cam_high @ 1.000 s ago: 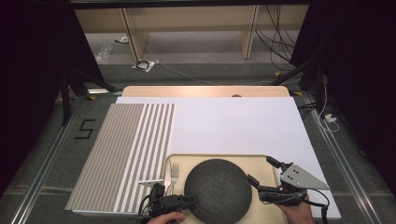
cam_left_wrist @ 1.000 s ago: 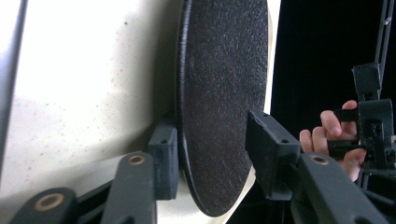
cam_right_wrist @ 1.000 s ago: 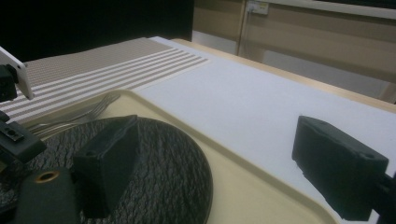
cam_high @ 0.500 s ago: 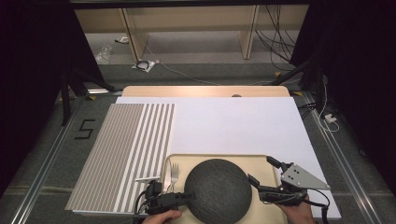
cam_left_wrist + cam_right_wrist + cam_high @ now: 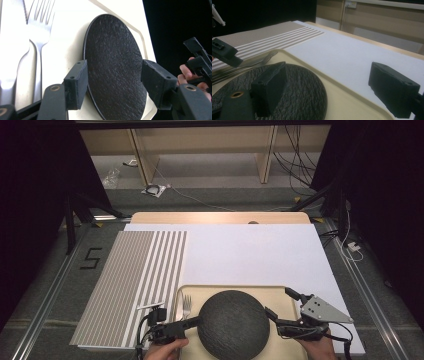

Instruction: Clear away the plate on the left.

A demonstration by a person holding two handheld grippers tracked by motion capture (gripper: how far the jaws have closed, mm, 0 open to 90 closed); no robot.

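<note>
A dark, rough-textured round plate (image 5: 232, 322) (image 5: 115, 70) (image 5: 294, 82) lies on a cream tray (image 5: 280, 292) (image 5: 65, 50) (image 5: 342, 100) near the table's front edge. My left gripper (image 5: 197, 322) (image 5: 113, 82) is at the plate's left rim. Its jaws have just been opening and now stand apart on either side of the rim, with no pad pressing. My right gripper (image 5: 278, 301) (image 5: 332, 87) is wide open at the plate's right rim, one jaw over the plate and the other over the tray's edge. A steel fork (image 5: 186, 306) (image 5: 38, 37) (image 5: 249, 65) lies on the tray left of the plate.
A grey-and-white striped placemat (image 5: 135, 280) lies left of the tray, on a white mat (image 5: 250, 255) that covers most of the table. The wooden table edge (image 5: 215, 217) shows at the back. Beyond it are shelf legs and cables on the floor.
My left gripper has lifted slightly at the plate's left rim and its jaws stand wider. The plate, the tray and my right gripper have stayed put.
</note>
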